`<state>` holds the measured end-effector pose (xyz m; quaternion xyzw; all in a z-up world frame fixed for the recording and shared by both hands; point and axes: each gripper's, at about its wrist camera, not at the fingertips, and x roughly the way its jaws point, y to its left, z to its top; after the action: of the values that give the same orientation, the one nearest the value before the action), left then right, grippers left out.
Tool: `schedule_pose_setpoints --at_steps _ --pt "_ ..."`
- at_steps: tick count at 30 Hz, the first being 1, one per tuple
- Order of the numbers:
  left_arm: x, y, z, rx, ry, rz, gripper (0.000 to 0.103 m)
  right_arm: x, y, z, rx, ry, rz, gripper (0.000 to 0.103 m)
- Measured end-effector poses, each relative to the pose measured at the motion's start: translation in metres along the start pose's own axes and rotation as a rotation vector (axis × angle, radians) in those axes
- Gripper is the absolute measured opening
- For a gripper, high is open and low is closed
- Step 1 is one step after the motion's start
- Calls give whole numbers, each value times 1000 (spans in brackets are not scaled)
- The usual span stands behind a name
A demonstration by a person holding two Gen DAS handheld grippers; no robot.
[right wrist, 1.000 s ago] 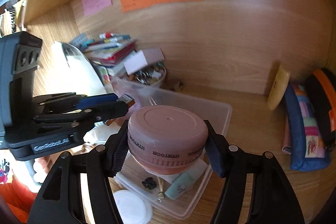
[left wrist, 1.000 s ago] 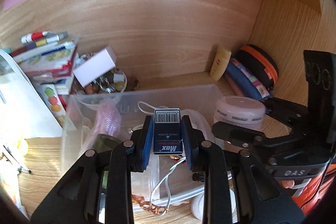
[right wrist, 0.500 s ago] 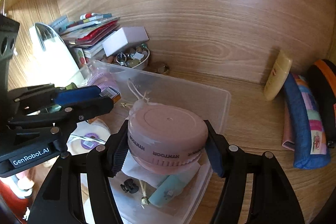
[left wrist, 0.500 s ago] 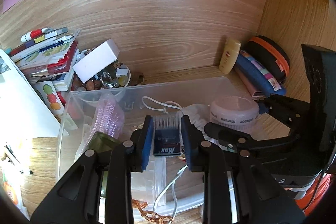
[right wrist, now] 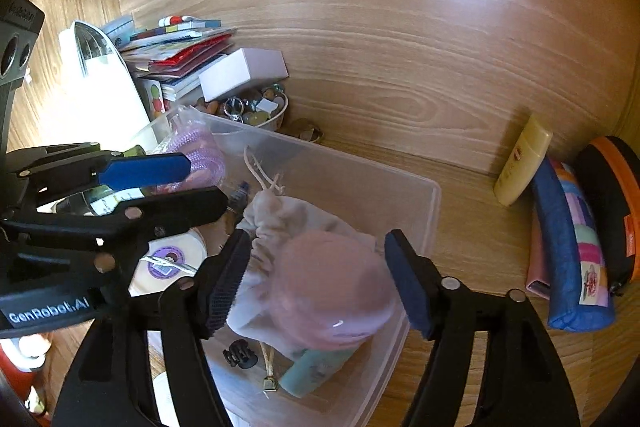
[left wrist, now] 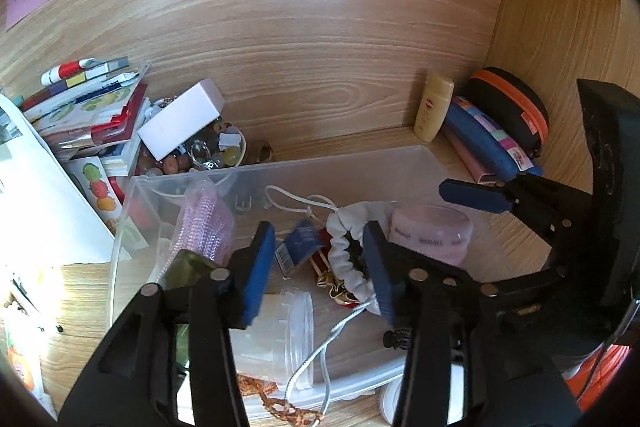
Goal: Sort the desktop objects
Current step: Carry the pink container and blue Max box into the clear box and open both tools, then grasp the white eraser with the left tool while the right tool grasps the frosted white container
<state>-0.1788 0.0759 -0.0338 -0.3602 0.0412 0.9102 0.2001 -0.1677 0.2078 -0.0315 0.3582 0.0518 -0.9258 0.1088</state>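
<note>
A clear plastic bin (left wrist: 340,157) (right wrist: 340,154) lies below both grippers. My left gripper (left wrist: 318,267) (right wrist: 206,183) is over its middle with its jaws opening. The small blue staple box (left wrist: 298,251) sits tilted and blurred between the pads, free of their grip. My right gripper (right wrist: 318,281) is over the bin's right part, and its jaws are opening as well. The pink round jar (right wrist: 332,287) (left wrist: 430,235) is blurred between its pads with a gap on each side, on a white drawstring pouch (right wrist: 280,211) (left wrist: 348,227).
The bin also holds a pink mesh bag (left wrist: 204,223), a clear tub (left wrist: 280,331), a teal tube (right wrist: 316,371) and a cord. Behind it are a trinket bowl under a white box (left wrist: 180,119) and a book stack (left wrist: 92,107). A yellow tube (left wrist: 432,107) and pencil cases (left wrist: 488,143) lie right.
Both grippers dipped further into the bin and their jaws spread. The left let go of the staple box, which tipped over. The right let go of the pink jar.
</note>
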Motion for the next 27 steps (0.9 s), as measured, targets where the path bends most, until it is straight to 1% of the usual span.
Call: schedule_pose_setpoints --at_steps 3,5,6,9,10,11,13,16,18,19,20,22,25,27 --pt "0 4 0 -10 -3 -5 47 -4 4 0 -25 -15 -11 73" --pt "0 7 1 -22 -5 -8 48 -6 8 0 -45 -26 -32 75" --pt "0 8 1 -27 -6 -13 48 -7 10 0 -55 -30 -39 78" --pt "-3 11 2 -31 -12 -7 49 -12 14 -1 -66 -43 -35 80" --pt "-5 11 2 -26 -21 9 55 -13 15 -1 -67 -46 -32 81" --pt "-7 10 2 -22 -31 23 64 -14 16 -1 -70 -49 -26 81" --pt "-14 9 3 -13 -57 43 71 -15 17 -2 -75 -48 -25 83" --pt "-25 7 5 5 -84 54 73 -20 16 -2 -70 -49 -32 83" --pt "-33 6 6 18 -104 72 77 -26 13 -1 -51 -61 -30 83" --pt "-36 6 7 24 -113 80 81 -30 11 -1 -39 -71 -26 84" --pt "-41 6 7 29 -124 88 86 -34 10 0 -28 -77 -20 86" --pt "-51 5 6 34 -147 99 90 -42 6 0 -3 -95 -10 91" --pt "-62 4 2 44 -156 95 93 -54 4 -2 15 -121 -28 96" --pt "-70 3 -4 54 -161 98 94 -63 5 -5 19 -132 -7 97"
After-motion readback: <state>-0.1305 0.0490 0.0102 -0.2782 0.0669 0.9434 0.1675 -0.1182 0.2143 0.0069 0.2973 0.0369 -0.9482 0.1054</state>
